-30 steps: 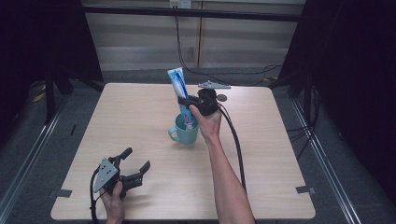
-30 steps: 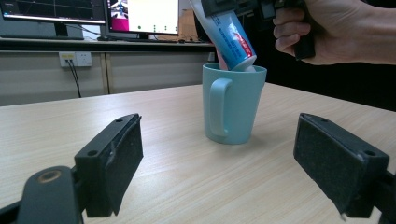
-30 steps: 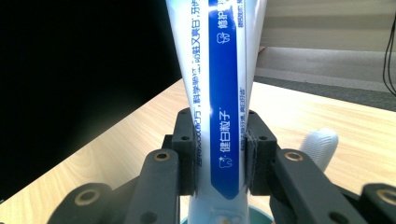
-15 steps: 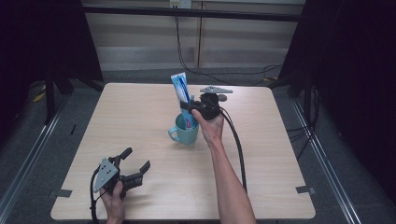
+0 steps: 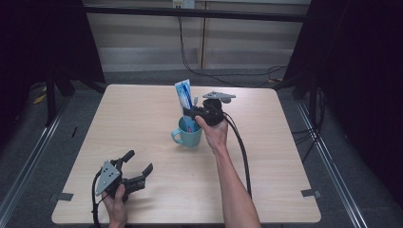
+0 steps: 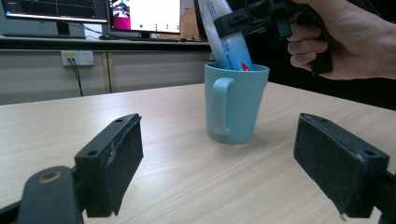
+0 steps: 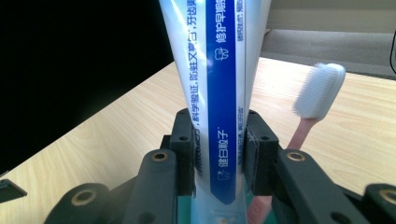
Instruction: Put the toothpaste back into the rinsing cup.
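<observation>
The right gripper (image 5: 190, 113) is clamped on the tube (image 5: 183, 97), which stands tilted in the mug (image 5: 189, 135) near the desk (image 5: 285, 156) centre, toward the far edge. A toothbrush (image 7: 312, 105) stands beside the tube. The left gripper (image 5: 140, 162), jaws apart and holding nothing, rests near the front left corner.

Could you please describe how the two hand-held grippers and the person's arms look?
Both grippers are black. The left gripper bears a grey three-cornered plate, as does the right gripper; a black cable trails from each. The fingers are flat, rectangular, with dark rough pads. The person's forearms are bare, without sleeves.
</observation>
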`<control>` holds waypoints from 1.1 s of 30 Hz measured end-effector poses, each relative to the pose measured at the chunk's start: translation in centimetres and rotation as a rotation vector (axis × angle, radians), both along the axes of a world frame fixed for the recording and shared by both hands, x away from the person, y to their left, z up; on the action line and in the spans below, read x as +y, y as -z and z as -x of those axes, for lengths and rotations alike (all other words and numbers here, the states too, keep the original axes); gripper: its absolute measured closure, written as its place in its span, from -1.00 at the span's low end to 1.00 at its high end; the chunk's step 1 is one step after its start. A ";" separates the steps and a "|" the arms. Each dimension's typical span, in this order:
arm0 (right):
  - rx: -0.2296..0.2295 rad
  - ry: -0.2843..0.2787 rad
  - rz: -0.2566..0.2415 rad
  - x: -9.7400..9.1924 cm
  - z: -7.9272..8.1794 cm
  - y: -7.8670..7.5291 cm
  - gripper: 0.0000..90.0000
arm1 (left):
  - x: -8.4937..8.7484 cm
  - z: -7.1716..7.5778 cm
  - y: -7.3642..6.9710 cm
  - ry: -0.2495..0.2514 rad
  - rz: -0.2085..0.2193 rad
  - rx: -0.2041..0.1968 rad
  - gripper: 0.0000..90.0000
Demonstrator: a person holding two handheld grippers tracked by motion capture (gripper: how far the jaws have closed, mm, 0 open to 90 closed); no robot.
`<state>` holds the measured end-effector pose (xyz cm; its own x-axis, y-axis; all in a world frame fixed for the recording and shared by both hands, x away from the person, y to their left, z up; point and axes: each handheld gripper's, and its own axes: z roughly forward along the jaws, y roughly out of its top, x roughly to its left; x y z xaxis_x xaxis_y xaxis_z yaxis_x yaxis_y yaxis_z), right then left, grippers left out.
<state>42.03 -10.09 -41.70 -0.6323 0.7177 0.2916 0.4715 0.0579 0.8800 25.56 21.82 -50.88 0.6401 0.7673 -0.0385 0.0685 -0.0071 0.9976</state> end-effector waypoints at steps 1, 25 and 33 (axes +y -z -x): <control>-0.001 -0.004 0.000 0.0 0.0 0.0 0.54 | 0.0 0.0 0.0 -0.001 0.001 -0.001 -0.65; 0.026 -0.010 0.031 -1.3 1.3 1.1 0.53 | 0.0 0.0 0.0 -0.003 -0.002 -0.001 -0.65; 0.040 -0.003 0.054 -1.6 1.5 1.5 0.51 | 0.0 0.1 0.0 -0.008 -0.003 0.001 -0.65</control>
